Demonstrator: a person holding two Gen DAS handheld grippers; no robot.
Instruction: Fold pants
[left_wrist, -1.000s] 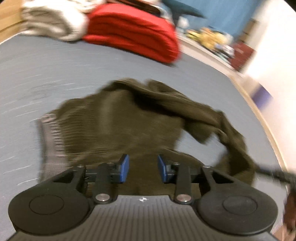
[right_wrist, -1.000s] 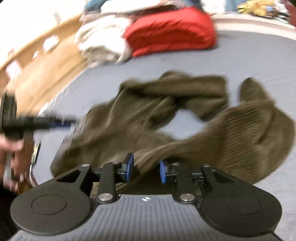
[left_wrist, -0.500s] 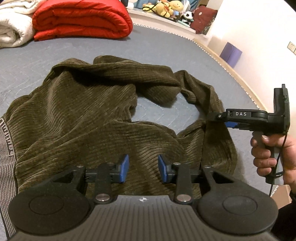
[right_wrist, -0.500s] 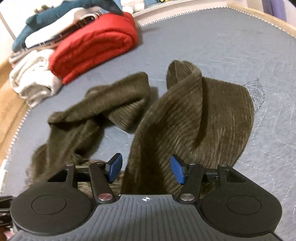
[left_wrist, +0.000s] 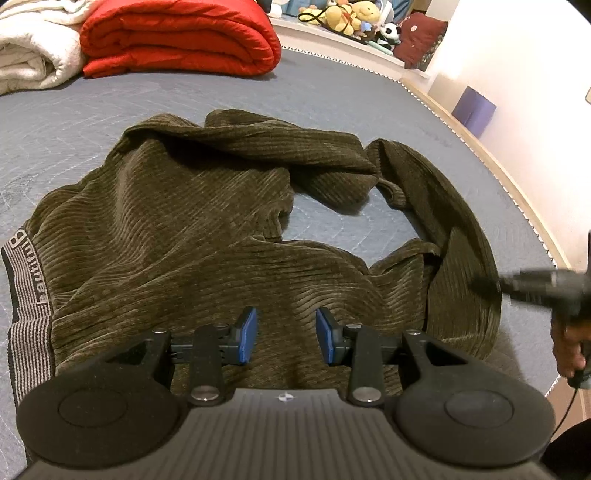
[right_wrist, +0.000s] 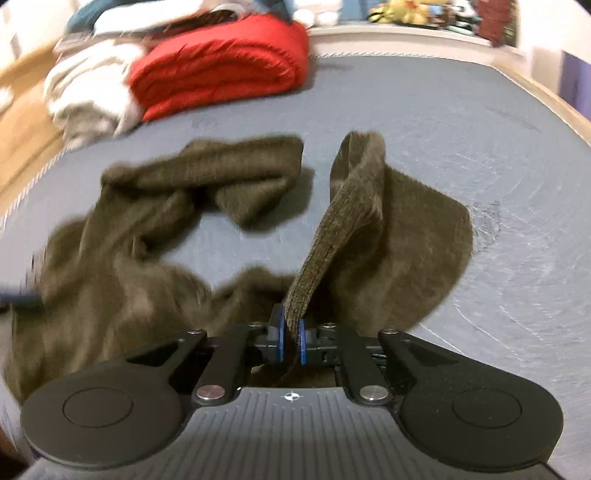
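Note:
Olive-brown corduroy pants (left_wrist: 177, 229) lie crumpled on a grey-blue mattress (left_wrist: 74, 122), with the grey striped waistband (left_wrist: 26, 295) at the left and the legs curling round to the right. My left gripper (left_wrist: 284, 336) is open and hovers just above the fabric near the seat, holding nothing. My right gripper (right_wrist: 291, 338) is shut on a raised fold of one pant leg (right_wrist: 332, 229), which lifts up from the jaws. In the left wrist view the right gripper (left_wrist: 546, 288) shows blurred at the right edge, by the leg.
A folded red blanket (left_wrist: 177, 37) and white blanket (left_wrist: 29, 55) lie at the far end of the mattress. Stuffed toys (left_wrist: 351, 18) sit on a ledge behind. The wooden bed edge (left_wrist: 509, 192) runs along the right, with a purple box (left_wrist: 474, 110) beyond it.
My right gripper has closed from open onto the pant leg fold. My left gripper has stayed open over the seat, with the view shifting slightly.

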